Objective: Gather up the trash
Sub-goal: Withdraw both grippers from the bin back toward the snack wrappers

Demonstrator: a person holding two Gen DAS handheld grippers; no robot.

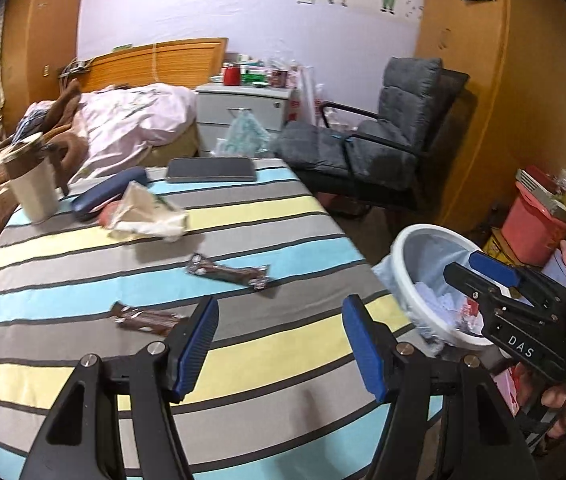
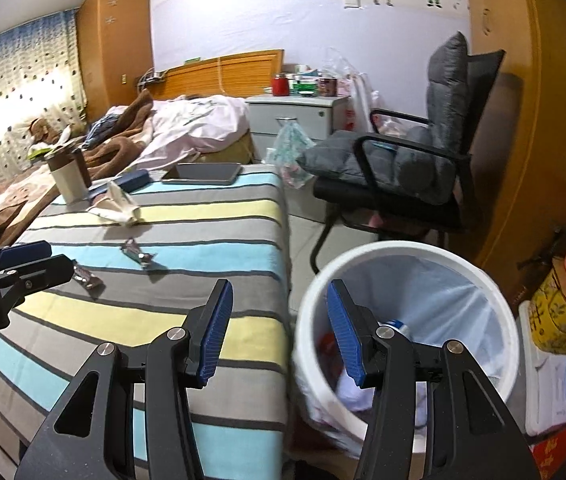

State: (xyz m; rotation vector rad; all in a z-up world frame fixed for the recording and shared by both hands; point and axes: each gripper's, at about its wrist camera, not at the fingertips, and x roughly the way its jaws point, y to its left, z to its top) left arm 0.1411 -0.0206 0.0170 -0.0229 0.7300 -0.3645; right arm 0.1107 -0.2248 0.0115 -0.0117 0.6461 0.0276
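Brown snack wrappers (image 1: 145, 319) (image 1: 229, 272) lie on the striped surface (image 1: 283, 360), the nearer just left of the left tool (image 1: 279, 346), long axis crosswise. Both tools gape wide, empty; the right tool (image 2: 277, 330) straddles the white bin (image 2: 495, 292) rim.

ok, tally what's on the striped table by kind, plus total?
Brown snack wrappers: 2
Crumpled white paper wrapper: 1
Blue case: 1
Tablet: 1
Lidded cup: 1
Total: 6
Both tools are open and empty.
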